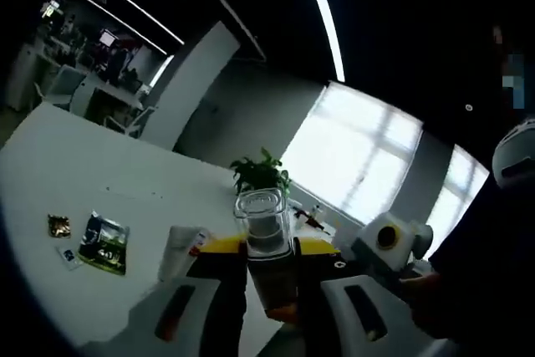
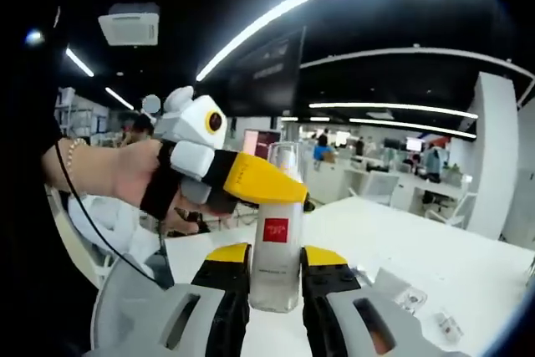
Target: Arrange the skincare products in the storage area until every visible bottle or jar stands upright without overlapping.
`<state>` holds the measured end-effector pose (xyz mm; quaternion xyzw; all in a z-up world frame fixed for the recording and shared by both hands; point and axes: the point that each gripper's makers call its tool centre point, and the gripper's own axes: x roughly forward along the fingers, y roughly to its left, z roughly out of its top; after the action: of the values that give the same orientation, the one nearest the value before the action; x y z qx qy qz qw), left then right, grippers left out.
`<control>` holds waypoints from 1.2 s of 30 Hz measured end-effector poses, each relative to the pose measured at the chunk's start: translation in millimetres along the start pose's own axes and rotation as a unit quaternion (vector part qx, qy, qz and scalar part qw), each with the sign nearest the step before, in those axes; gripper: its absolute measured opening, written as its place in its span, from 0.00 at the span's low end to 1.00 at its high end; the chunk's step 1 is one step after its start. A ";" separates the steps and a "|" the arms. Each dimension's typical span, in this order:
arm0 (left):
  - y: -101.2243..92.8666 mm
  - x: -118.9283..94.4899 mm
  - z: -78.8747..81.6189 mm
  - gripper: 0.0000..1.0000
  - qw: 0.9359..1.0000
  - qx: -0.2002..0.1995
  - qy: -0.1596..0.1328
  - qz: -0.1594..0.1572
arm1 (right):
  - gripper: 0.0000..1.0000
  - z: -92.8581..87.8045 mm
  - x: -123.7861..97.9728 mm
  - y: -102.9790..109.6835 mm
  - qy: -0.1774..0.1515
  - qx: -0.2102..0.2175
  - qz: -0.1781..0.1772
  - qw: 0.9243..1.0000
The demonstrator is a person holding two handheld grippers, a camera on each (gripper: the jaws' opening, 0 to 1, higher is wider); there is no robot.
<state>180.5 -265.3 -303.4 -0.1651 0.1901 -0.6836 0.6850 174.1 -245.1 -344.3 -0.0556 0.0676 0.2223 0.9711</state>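
A clear bottle (image 1: 266,236) with a clear square cap stands upright between my left gripper's (image 1: 270,250) yellow-tipped jaws, which press on both its sides. In the right gripper view the same bottle (image 2: 276,269), with a small red label, sits between my right gripper's (image 2: 276,258) jaws, also tight against it. A hand brings my left gripper (image 2: 280,190) in from the left, and its yellow jaw crosses the bottle's upper part. The bottle is held above the white table (image 1: 100,181).
On the table lie a white tube (image 1: 180,250), a dark sachet (image 1: 104,242) and two small packets (image 1: 58,225). A potted plant (image 1: 261,175) stands at the far edge. More small sachets (image 2: 410,297) lie on the table to the right. People and desks fill the background.
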 end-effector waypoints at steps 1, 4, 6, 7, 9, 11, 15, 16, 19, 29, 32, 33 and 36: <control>-1.9 0.5 -1.1 0.15 1.000 0.013 0.009 -0.004 | 0.16 -0.3 -1.9 -1.3 0.001 0.002 0.000 1.000; -6.9 1.3 -4.4 0.15 0.997 0.059 0.043 -0.010 | 0.15 -0.5 -6.8 2.0 0.000 0.006 0.019 1.000; -8.6 1.0 -6.6 0.15 0.993 0.092 0.071 -0.020 | 0.16 -0.9 -10.9 4.1 0.001 0.008 0.035 0.999; -10.5 0.4 -9.0 0.15 0.989 0.113 0.091 -0.030 | 0.16 -1.8 -13.8 7.0 0.004 0.009 0.055 0.998; -14.5 -1.0 -9.6 0.15 0.983 0.132 0.114 -0.049 | 0.16 -0.6 -17.9 9.9 0.002 0.014 0.081 0.997; -27.9 -2.8 -5.0 0.15 0.978 0.143 0.115 -0.094 | 0.18 4.5 -23.9 10.2 -0.005 0.026 0.109 0.994; -46.6 -8.1 -2.5 0.15 0.965 0.171 0.134 -0.145 | 0.20 16.0 -33.9 9.3 -0.017 0.026 0.157 0.987; -48.3 -8.5 -3.8 0.15 0.960 0.185 0.144 -0.150 | 0.19 21.3 -35.8 8.5 -0.023 0.033 0.166 0.985; -53.1 -9.6 -9.1 0.15 0.947 0.213 0.171 -0.169 | 0.17 32.8 -38.7 14.6 -0.035 0.037 0.201 0.978; -68.0 -3.7 -10.6 0.15 0.939 0.218 0.167 -0.205 | 0.16 41.6 -35.5 34.9 -0.028 0.026 0.256 0.966; -65.9 -4.1 -10.6 0.15 0.939 0.219 0.170 -0.204 | 0.13 41.2 -35.9 36.5 -0.028 0.033 0.264 0.964; -66.2 -4.1 -10.7 0.15 0.939 0.218 0.170 -0.204 | 0.13 41.7 -36.1 37.0 -0.029 0.035 0.266 0.963; -66.2 -4.2 -10.5 0.15 0.937 0.225 0.169 -0.206 | 0.12 42.2 -36.0 36.2 -0.037 0.024 0.262 0.964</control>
<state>117.6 -261.5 -280.2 0.0757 0.1059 -0.8525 0.5063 130.5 -222.2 -300.0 -0.0046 0.0494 0.4688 0.8819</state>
